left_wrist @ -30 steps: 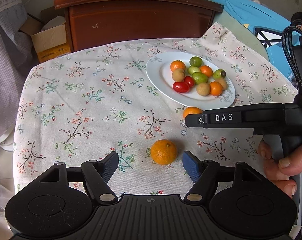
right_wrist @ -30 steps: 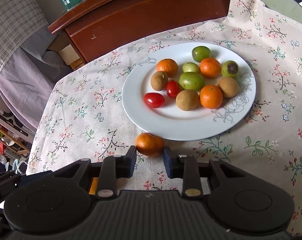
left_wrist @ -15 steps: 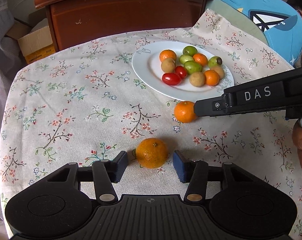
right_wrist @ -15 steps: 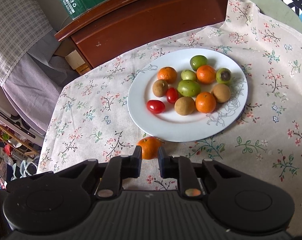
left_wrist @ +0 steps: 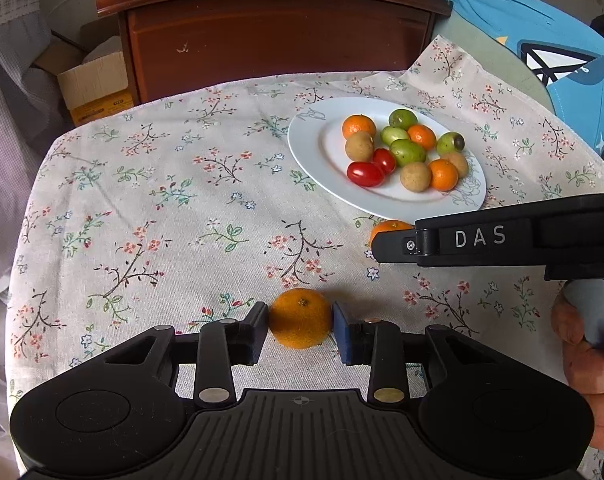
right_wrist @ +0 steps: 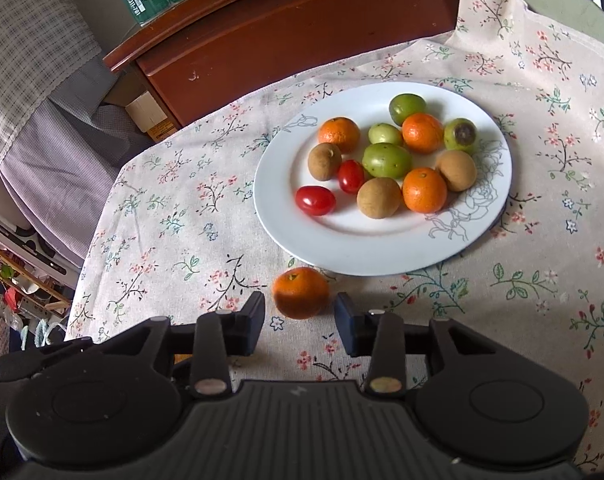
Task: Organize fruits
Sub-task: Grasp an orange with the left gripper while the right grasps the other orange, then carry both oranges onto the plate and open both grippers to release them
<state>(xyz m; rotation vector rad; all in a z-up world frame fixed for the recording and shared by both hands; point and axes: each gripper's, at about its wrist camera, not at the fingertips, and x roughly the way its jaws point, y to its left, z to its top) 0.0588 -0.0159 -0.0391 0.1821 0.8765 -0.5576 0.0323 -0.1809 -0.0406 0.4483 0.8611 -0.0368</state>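
On the counter (left_wrist: 182,200), which is covered by a floral cloth, a large mandarin (left_wrist: 300,318) is pinched between the fingers of the left hand-held gripper (left_wrist: 300,330), both pads being pressed against its sides. A smaller mandarin (right_wrist: 301,293) is seen just beside the near rim of the white plate (right_wrist: 341,248), in front of the right hand-held gripper (right_wrist: 300,322), whose fingers are spread wider than the fruit and are kept apart from it. On the plate, mandarins, green fruits, brown fruits and two red tomatoes (right_wrist: 315,200) are gathered. In the left wrist view, the smaller mandarin is partly hidden behind the right tool's arm.
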